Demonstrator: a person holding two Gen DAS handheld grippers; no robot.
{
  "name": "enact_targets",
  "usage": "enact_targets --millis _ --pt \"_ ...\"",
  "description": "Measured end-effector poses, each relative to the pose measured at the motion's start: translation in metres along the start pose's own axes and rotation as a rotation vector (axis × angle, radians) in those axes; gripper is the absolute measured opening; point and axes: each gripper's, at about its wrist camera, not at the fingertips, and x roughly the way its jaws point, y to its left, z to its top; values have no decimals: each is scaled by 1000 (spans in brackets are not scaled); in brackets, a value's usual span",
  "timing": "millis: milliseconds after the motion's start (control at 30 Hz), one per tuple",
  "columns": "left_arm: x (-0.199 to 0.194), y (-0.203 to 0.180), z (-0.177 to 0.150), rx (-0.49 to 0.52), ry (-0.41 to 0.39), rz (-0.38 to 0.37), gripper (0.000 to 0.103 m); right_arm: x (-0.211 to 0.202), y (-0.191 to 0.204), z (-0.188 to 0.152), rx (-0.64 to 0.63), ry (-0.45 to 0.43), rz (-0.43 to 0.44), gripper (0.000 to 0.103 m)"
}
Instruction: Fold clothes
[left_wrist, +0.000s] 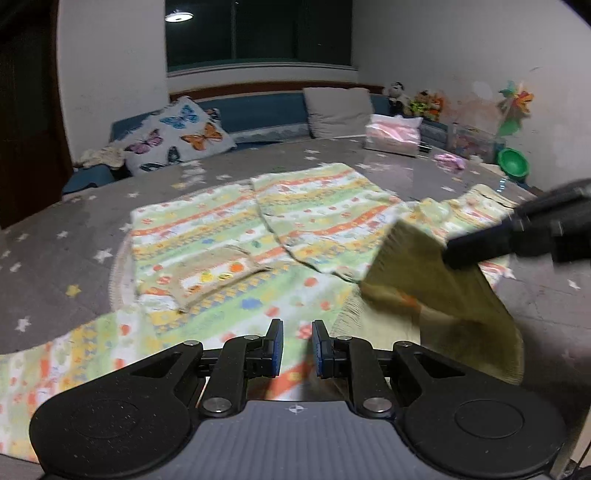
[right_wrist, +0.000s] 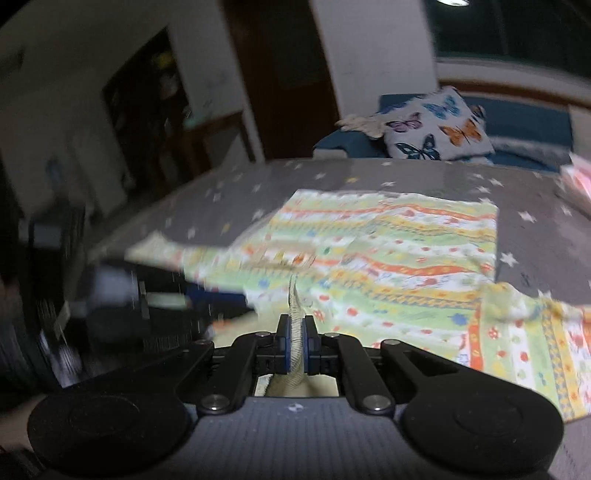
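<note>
Patterned garment (left_wrist: 236, 236), green/orange/yellow stripes with small flowers, lies spread flat on the grey star-print bed cover (left_wrist: 55, 236), roughly mid-surface, its legs pointing toward the far edge and its near part running off the near edge under the left gripper (left_wrist: 297, 343). Small pocket patch on it, left of centre.

Left gripper hovers low over the near part of the garment; jaws narrow but apart, a slim gap between the blue pads, cloth visible through the gap, nothing pinched.

Right gripper (right_wrist: 295, 341) clamped shut on a beige ribbed hem edge of the garment, cloth standing up between its pads. From the left wrist view that corner is lifted off the bed at the right side, plain yellowish underside showing, folding in over the rest. Right wrist view is motion-blurred.

Far edge of bed: butterfly pillow (left_wrist: 181, 136) at left corner, grey pillow (left_wrist: 338, 110) mid, pink folded pile (left_wrist: 393, 138) and stuffed toys (left_wrist: 413, 99) toward right corner.
</note>
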Motion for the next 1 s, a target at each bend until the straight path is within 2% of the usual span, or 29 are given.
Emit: enact_targets --millis 67,167,333,400,500,567,633,733,800,867,933,1000 --pt "5 -3 -2 2 13 -12 17 -1 -4 2 21 -14 -6 5" --pt "5 -9 -3 47 3 12 18 5 -1 1 7 1 6 5" --pt "0 -18 -8 114 -14 28 18 17 16 -5 -79 60 47 10" --pt "-5 -15 -9 107 -20 25 19 19 21 -5 -97 76 57 10" --pt "-15 -6 -11 67 -33 33 20 17 21 -1 -92 50 66 14" --pt "-25 5 -14 23 -44 51 27 21 16 3 -72 39 61 17" --pt "-33 18 -17 -28 -53 88 32 28 11 5 -53 39 49 17" --pt "-47 44 -23 -119 -56 195 37 47 9 1 -61 74 7 18" --pt "-56 64 -28 -185 -57 272 44 58 14 -6 -104 102 -20 23" --pt "-65 86 -33 -257 -59 357 45 64 25 -15 -190 116 -52 31" --pt "-73 109 -40 -329 -58 449 48 65 36 -19 -266 119 -81 33" --pt "-80 129 -45 -392 -51 542 49 66 38 -19 -277 118 -87 34"
